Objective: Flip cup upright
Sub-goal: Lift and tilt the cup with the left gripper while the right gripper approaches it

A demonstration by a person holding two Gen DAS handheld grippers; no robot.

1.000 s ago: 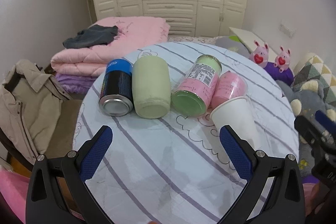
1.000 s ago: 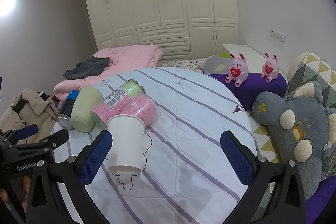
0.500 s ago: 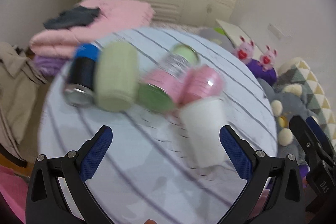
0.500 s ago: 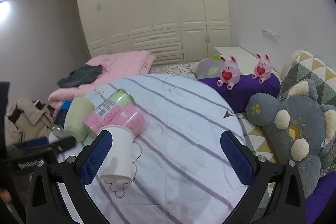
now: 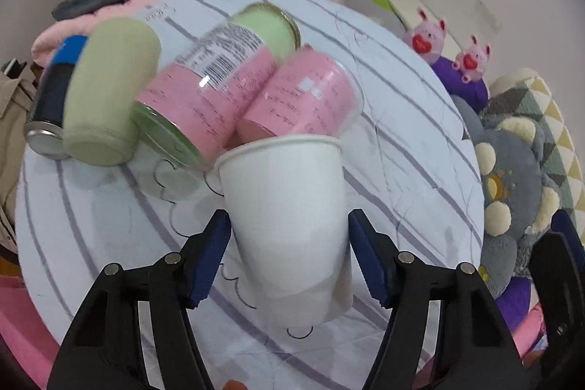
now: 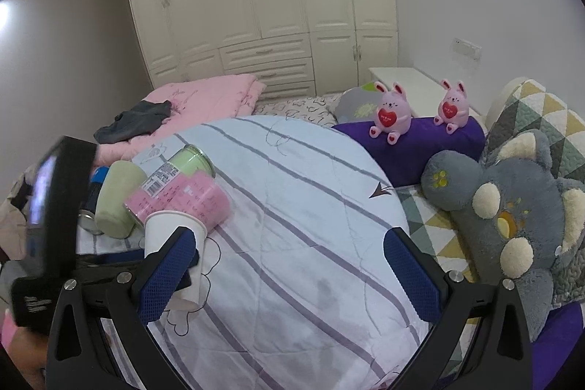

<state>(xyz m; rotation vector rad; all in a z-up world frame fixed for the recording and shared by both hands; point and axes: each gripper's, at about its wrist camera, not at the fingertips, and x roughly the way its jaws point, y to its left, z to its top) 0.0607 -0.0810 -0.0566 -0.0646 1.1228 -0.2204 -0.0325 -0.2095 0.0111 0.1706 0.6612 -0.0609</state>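
A white paper cup (image 5: 289, 222) lies on its side on the striped round table (image 5: 402, 163), its rim toward the pink containers and its base toward me. My left gripper (image 5: 289, 254) has its blue pads on both sides of the cup's body, close to or just touching it. The cup also shows in the right wrist view (image 6: 172, 233), partly behind the left gripper and my right gripper's left finger. My right gripper (image 6: 289, 276) is open and empty above the table, to the right of the cup.
Lying in a row behind the cup are a pink plastic cup (image 5: 303, 97), a pink-labelled glass jar (image 5: 215, 90), a pale green cup (image 5: 109, 90) and a blue can (image 5: 55, 94). A grey plush toy (image 6: 512, 207) and a purple cushion (image 6: 413, 141) sit right of the table.
My left gripper has moved forward and to the right onto the white cup, and its jaws have narrowed around the cup's body. The right gripper has stayed open and shifted slightly.
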